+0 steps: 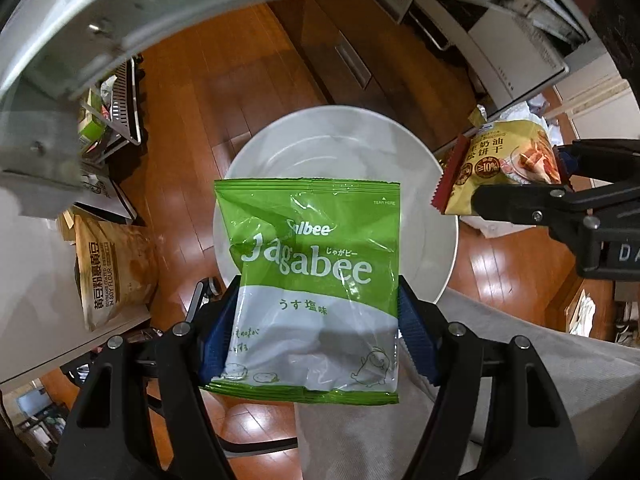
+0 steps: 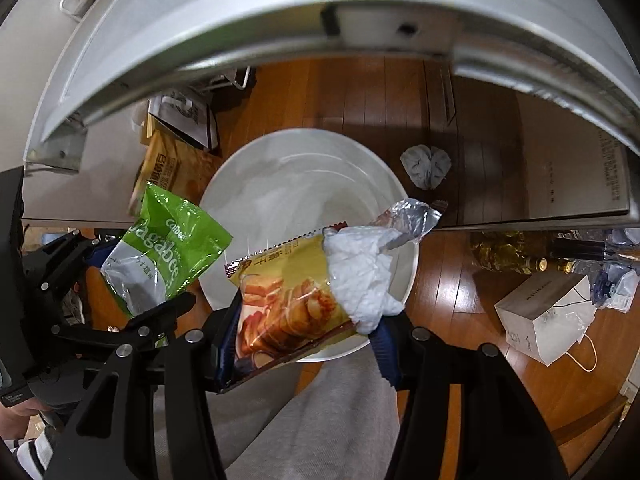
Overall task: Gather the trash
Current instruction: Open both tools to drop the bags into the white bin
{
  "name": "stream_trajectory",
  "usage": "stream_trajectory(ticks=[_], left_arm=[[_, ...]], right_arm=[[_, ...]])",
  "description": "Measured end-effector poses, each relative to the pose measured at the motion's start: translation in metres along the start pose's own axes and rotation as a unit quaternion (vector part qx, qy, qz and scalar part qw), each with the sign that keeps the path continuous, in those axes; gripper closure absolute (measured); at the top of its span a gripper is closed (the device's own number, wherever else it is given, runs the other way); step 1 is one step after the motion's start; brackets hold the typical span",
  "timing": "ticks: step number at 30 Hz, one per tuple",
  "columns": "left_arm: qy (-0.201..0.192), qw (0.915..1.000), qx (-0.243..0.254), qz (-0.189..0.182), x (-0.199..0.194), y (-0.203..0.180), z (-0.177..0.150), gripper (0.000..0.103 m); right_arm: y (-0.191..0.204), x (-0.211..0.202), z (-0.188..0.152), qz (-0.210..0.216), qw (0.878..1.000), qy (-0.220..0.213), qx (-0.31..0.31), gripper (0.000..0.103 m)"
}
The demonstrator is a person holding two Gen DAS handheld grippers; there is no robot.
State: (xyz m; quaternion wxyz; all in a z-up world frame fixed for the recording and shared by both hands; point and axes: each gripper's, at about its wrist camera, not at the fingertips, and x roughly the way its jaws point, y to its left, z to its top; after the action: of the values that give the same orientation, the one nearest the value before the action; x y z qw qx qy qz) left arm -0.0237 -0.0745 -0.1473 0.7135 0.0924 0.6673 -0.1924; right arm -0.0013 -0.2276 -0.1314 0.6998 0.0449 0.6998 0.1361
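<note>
Over the round white plastic bin (image 1: pixel 440 240), the left gripper (image 1: pixel 318 320) clamps a green crisp packet (image 1: pixel 312 256) and the right gripper (image 2: pixel 308 320) pinches a yellow biscuit wrapper (image 2: pixel 288 292), neither yet dropped, crumpled grey tissue (image 2: pixel 426 166) beyond it uncollected.

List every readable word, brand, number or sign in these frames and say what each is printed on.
"Calbee", "Jagabee", "TEAR HERE": crinkly green and white plastic snack bag, in the left claw.
"10%": yellow foil biscuit packet, in the right claw; its Chinese characters are partly hidden.
"IN SOY FLOUR": brown paper-look pouch on the floor; the rest is too small.
"DA": right claw body, cut off.
White box print: too blurred.
</note>
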Motion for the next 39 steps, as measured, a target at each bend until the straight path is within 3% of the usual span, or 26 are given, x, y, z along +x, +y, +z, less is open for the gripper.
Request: stream_trajectory(ticks=[15, 18, 20, 27, 34, 39], left_arm=[[0.015, 0.9998, 0.008, 0.003, 0.009, -0.002, 0.004, 0.026], [0.006, 0.9999, 0.006, 0.013, 0.005, 0.0, 0.004, 0.011], [-0.001, 0.9999, 0.007, 0.015, 0.001, 0.0, 0.004, 0.009], [-0.002, 0.9999, 0.005, 0.014, -0.003, 0.001, 0.003, 0.008], [-0.01, 0.9996, 0.007, 0.026, -0.015, 0.0, -0.003, 0.008], [-0.042, 0.999, -0.008, 0.016, -0.047, 0.001, -0.011, 0.008]], right_arm=[[0.004, 0.004, 0.0, -0.02, 1.0, 0.002, 0.001, 0.048], [0.0, 0.002, 0.0, -0.026, 1.0, -0.003, 0.007, 0.036], [0.0, 0.0, 0.0, -0.029, 1.0, -0.006, 0.007, 0.033], [-0.003, -0.006, -0.002, -0.03, 0.999, -0.01, 0.01, 0.031], [-0.007, -0.027, -0.007, -0.044, 0.999, -0.029, 0.002, 0.018], [-0.01, -0.063, -0.017, -0.038, 0.997, -0.065, 0.009, 0.017]])
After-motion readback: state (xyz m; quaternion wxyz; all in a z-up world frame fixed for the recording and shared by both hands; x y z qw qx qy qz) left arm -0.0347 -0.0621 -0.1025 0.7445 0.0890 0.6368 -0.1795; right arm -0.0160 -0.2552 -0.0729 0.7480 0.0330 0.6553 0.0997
